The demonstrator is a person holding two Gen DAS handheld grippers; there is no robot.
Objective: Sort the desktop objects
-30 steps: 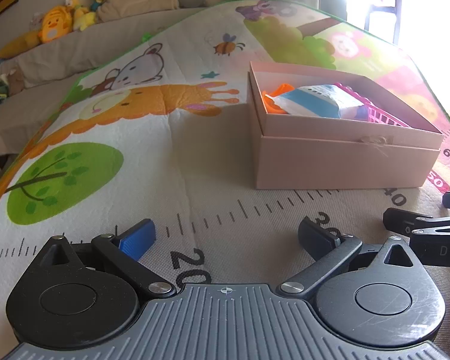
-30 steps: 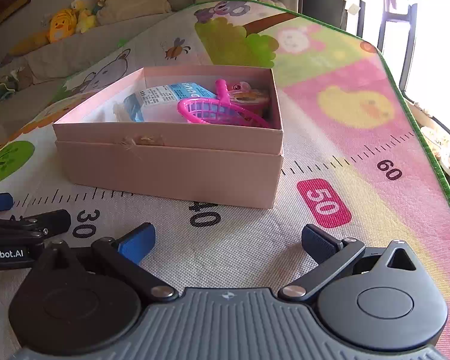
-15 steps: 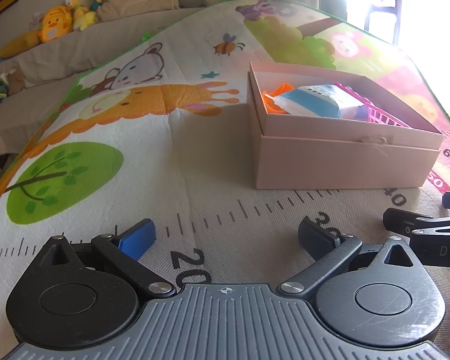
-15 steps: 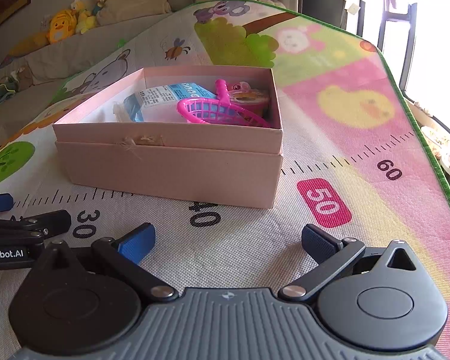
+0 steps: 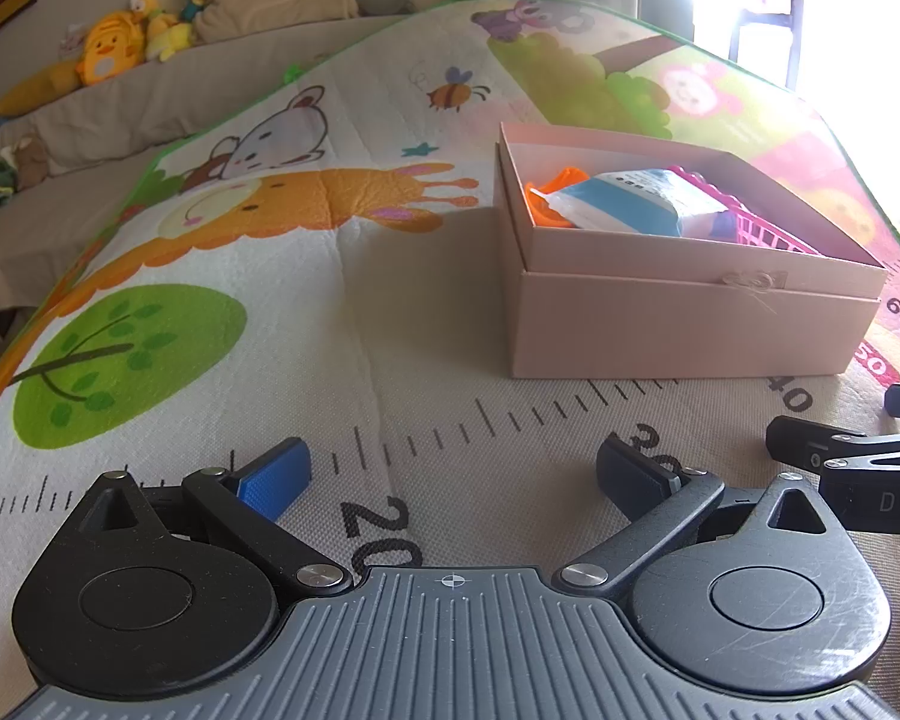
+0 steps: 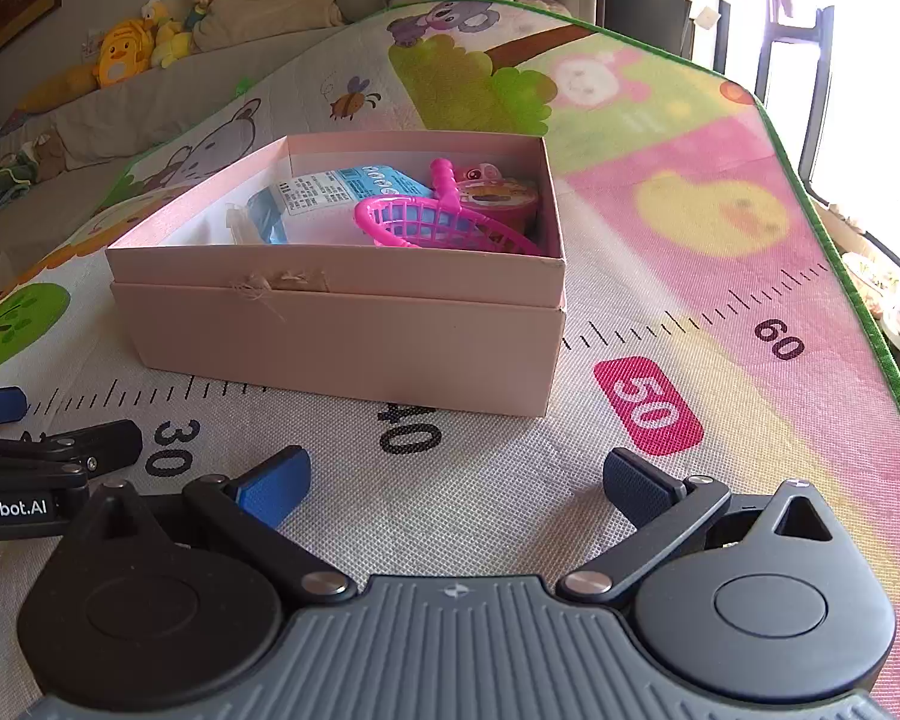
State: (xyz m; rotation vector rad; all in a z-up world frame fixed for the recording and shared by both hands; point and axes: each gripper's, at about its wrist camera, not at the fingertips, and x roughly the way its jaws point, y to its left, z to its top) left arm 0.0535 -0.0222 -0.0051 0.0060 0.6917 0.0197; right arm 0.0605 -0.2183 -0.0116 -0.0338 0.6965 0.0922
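Note:
A pink cardboard box (image 5: pixel 678 324) (image 6: pixel 354 342) stands open on the play mat. Inside lie a blue and white packet (image 5: pixel 636 201) (image 6: pixel 336 189), an orange item (image 5: pixel 549 192), a pink toy basket (image 6: pixel 432 222) (image 5: pixel 774 234) and a pink cup (image 6: pixel 498 198). My left gripper (image 5: pixel 450 468) is open and empty, low over the mat in front of the box's left side. My right gripper (image 6: pixel 453 474) is open and empty, low over the mat in front of the box's right side. Each gripper shows at the edge of the other's view.
The colourful play mat (image 5: pixel 270 300) has a printed ruler along its near side. Behind it a grey sofa (image 5: pixel 150 96) holds plush toys (image 5: pixel 108 54) and cushions. The mat's green edge (image 6: pixel 858 300) runs along the right, by a bright window.

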